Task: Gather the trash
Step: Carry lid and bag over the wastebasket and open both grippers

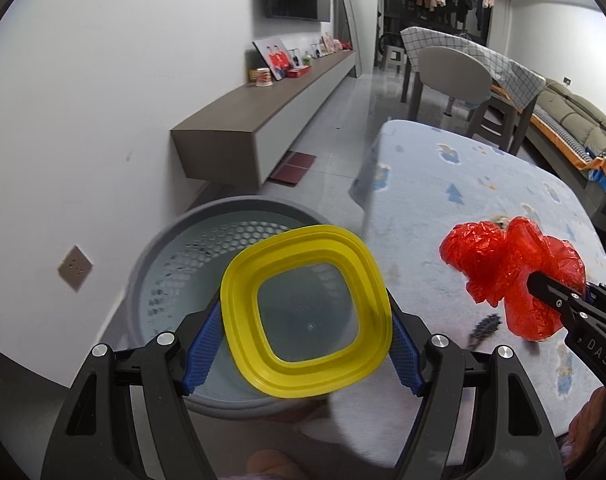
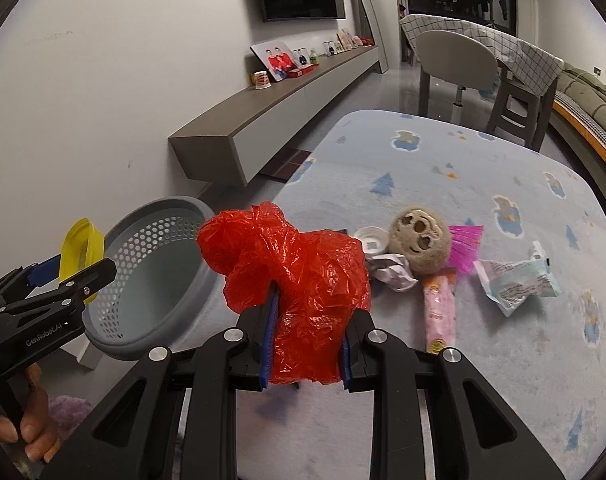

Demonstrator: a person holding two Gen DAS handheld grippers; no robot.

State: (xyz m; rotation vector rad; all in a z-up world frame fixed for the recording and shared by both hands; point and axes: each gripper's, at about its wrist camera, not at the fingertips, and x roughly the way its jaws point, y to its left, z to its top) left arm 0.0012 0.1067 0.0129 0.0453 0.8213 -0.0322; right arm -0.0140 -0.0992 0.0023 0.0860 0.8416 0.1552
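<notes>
My left gripper (image 1: 305,320) is shut on a yellow-rimmed clear plastic lid (image 1: 307,312) and holds it above a grey perforated basket (image 1: 175,256) on the floor. My right gripper (image 2: 305,332) is shut on a crumpled red plastic bag (image 2: 303,276), held above the blue rug to the right of the basket (image 2: 151,276). The bag (image 1: 515,276) and the right gripper's fingers (image 1: 559,300) also show in the left wrist view. The left gripper with the lid (image 2: 79,256) shows at the left of the right wrist view.
On the rug (image 2: 483,360) lie a white cap (image 2: 371,240), crumpled foil wrapper (image 2: 395,276), round plush toy (image 2: 419,244), pink fan-like piece (image 2: 467,248), pink tube (image 2: 439,312) and pale wrapper (image 2: 515,284). A wall shelf (image 2: 271,116) runs behind; table and chairs stand far right.
</notes>
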